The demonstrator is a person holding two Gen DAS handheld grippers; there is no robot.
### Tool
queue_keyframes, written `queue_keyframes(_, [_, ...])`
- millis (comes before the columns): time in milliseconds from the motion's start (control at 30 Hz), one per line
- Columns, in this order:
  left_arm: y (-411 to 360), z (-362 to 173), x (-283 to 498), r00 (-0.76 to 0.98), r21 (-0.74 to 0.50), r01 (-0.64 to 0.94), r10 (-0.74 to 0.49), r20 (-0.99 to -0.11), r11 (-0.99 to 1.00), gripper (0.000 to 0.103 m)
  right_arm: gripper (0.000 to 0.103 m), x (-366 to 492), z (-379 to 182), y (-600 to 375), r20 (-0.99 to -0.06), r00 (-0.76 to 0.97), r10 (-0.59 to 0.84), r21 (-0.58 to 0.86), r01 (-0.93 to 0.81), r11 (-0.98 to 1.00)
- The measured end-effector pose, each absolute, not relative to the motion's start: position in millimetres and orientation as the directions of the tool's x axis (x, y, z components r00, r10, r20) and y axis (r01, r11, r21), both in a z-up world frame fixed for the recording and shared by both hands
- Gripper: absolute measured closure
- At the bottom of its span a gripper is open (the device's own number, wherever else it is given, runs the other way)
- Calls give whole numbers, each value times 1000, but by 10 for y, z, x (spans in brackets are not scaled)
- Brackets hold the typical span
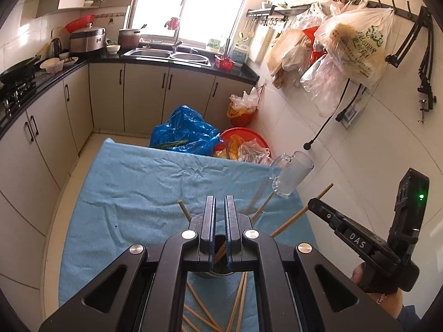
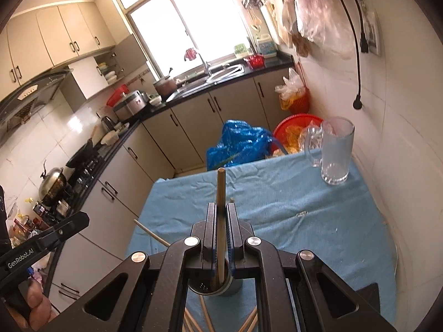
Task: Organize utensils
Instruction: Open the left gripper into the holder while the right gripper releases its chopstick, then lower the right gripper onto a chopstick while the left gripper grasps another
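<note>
With the metal cup (image 2: 218, 287) as reference, the left gripper (image 1: 220, 221) hovers above it, jaws shut on nothing, while the right gripper (image 2: 221, 229), jaws shut on one chopstick (image 2: 221, 193), is at the insertion step; next, lower the tip into the cup and release.

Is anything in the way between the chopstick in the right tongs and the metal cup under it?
Nothing visible. The right tongs grip the chopstick upright, and its lower end already appears to sit inside the rim of the metal cup.
</note>
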State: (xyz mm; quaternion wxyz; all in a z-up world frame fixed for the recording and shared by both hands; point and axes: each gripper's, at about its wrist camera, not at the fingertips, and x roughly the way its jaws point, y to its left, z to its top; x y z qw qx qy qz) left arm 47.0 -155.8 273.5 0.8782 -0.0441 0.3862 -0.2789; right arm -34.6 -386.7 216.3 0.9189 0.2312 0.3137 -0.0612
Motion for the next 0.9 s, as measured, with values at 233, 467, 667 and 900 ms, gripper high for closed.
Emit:
queue_keyframes(233, [-1421,2616,514,534,-307,430,-513,-672,849,97,96,-216,1873,-3858,-662,745,77,408,273,871])
queue_keyframes(467, [-1134,2454,518,519,-339,369,-495,-697,865,87,83,-298,1826,-3882,-663,742,100,436,273,858])
queue_keyframes(667, [-906,2270,374,538,-320,310,-443,-718,895,70,50,-605,1883,-3911,-665,745,51,403,301,864])
queue_keyframes(900, [-718,1773,93,484,-301,241,-383,-787,923,61,43,-979,1385,-3904,-764,642,69,376,356,855])
